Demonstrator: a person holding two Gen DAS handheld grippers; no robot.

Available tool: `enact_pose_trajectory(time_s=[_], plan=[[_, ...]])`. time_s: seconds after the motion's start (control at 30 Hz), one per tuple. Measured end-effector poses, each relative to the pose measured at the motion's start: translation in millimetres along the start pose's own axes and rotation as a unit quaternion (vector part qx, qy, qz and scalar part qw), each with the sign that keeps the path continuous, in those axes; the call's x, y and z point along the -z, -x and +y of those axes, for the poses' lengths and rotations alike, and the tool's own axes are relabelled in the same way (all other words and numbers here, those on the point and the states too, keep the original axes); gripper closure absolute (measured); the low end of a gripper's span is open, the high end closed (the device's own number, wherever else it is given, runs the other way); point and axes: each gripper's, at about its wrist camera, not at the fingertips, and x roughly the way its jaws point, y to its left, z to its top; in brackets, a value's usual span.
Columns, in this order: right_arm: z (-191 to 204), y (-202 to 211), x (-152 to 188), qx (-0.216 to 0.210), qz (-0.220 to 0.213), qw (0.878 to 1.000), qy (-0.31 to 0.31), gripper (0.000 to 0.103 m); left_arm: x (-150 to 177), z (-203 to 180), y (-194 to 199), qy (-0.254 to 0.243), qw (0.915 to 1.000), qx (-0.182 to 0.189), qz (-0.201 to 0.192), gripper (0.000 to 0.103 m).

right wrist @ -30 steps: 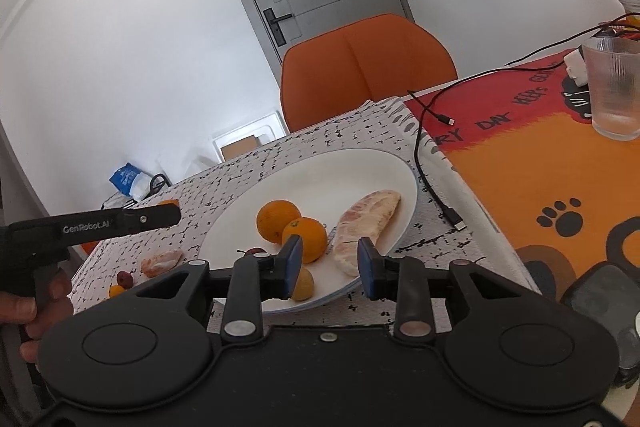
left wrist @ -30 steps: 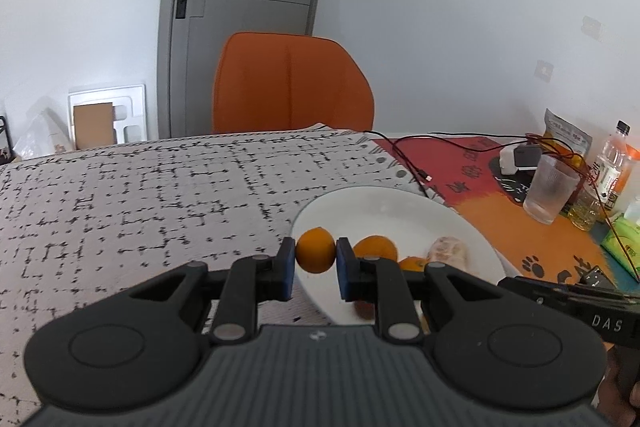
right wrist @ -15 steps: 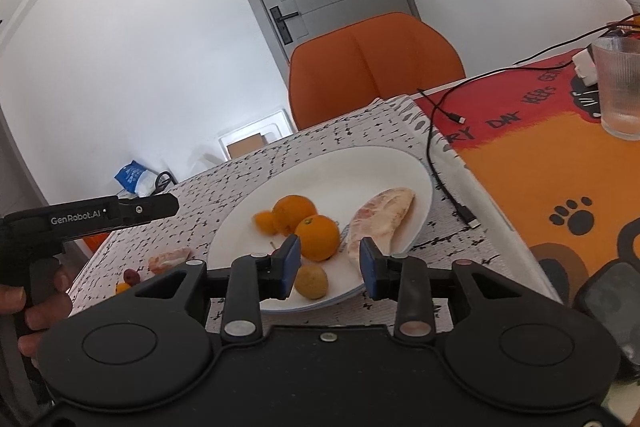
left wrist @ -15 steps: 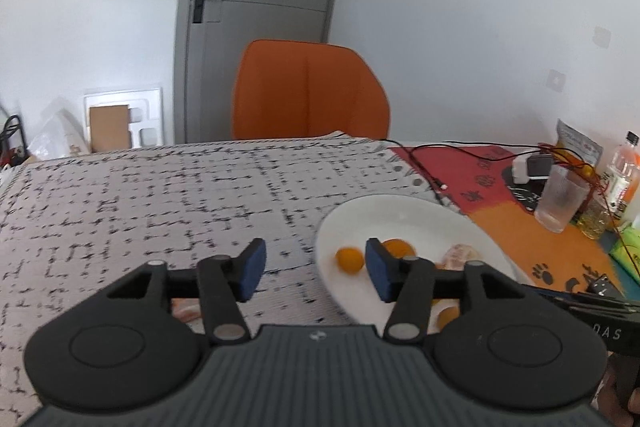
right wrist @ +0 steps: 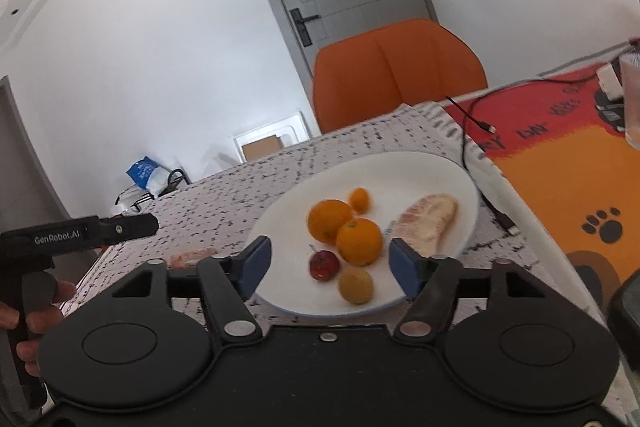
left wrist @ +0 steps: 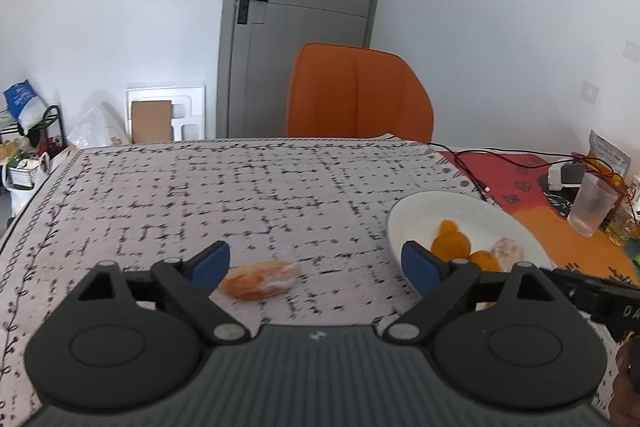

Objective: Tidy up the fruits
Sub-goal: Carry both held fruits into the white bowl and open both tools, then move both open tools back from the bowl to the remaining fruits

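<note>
A white plate on the patterned tablecloth holds two oranges, a small orange, a red fruit, a yellow fruit and a peeled pomelo piece. The plate also shows in the left wrist view. My right gripper is open and empty, above the plate's near edge. My left gripper is open and empty. A peeled fruit segment lies on the cloth between its fingers, near the left one.
An orange chair stands behind the table. A black cable runs beside the plate. A glass, a bottle and packets stand at the right on the orange mat. The left gripper's body shows in the right wrist view.
My left gripper let go of a small orange onto the plate, opened wide and moved left and back over the peeled segment. My right gripper opened wider.
</note>
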Motion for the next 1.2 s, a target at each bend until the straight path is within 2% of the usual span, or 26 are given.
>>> enact_pose_trajectory(time_s=[0.07,0.13,0.73,0.93,1.07,1.2], plan=[[6,0,1,-0.004,-0.003,1.000,0.006,0.024,3,5,4,0.003,1.0000,-0.004,0.000,0.010],[10,-1,1,-0.007,-0.003,1.000,0.012,0.022,6,10,8,0.005,0.9999,-0.011,0.000,0.008],[40,-21,7,-0.041,0.019,0.998,0.035,0.014,34,50,17,0.036,0.9977,-0.054,0.018,0.008],[51,-29,7,-0.051,0.030,0.997,0.045,0.010,43,60,13,0.052,0.9967,-0.056,0.029,0.010],[57,-34,7,-0.059,0.034,0.996,0.052,0.005,49,66,8,0.060,0.9959,-0.056,0.037,0.017],[64,-42,4,-0.067,0.038,0.995,0.060,0.004,53,73,2,0.075,0.9946,-0.053,0.048,0.029]])
